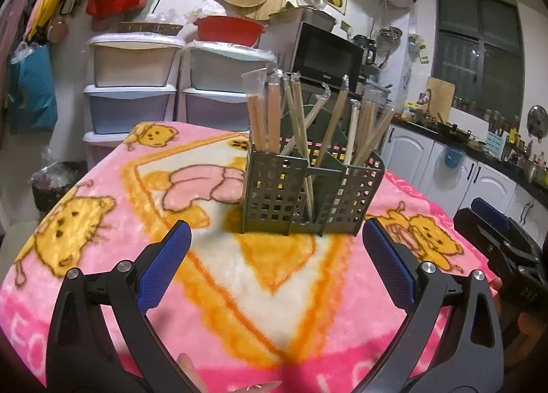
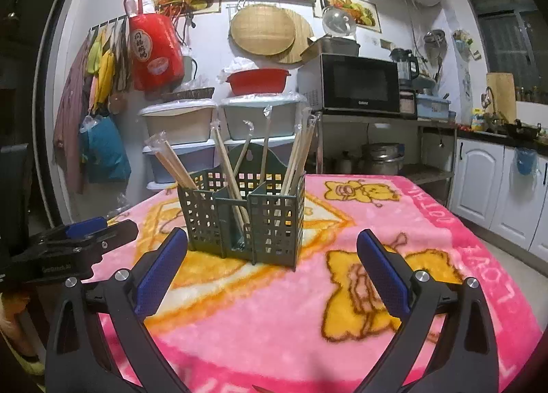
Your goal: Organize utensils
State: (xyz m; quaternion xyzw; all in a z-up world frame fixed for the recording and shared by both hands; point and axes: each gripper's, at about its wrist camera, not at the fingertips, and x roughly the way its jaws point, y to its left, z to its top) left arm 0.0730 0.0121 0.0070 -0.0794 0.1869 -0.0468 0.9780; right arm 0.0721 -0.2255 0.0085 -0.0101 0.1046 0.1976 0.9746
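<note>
A dark green slotted utensil caddy (image 1: 310,192) (image 2: 245,218) stands upright on the pink cartoon blanket (image 1: 102,208) (image 2: 394,222). Its compartments hold several wrapped wooden utensils (image 1: 263,112) (image 2: 226,160), handles up. My left gripper (image 1: 275,239) hovers low in front of the caddy, open, nothing between its blue pads (image 1: 167,263). My right gripper (image 2: 272,245) is just short of the caddy, open wide and empty. The right gripper also shows at the left wrist view's right edge (image 1: 496,232); the left gripper appears at the right wrist view's left edge (image 2: 78,239).
Behind the table stand stacked plastic drawers (image 1: 133,91) (image 2: 181,139), a red basin (image 1: 229,28) and a microwave (image 1: 325,52) (image 2: 359,83) on a rack. White kitchen cabinets (image 2: 479,177) and a cluttered counter run along the right. A person's fingertips (image 1: 188,367) show at the bottom.
</note>
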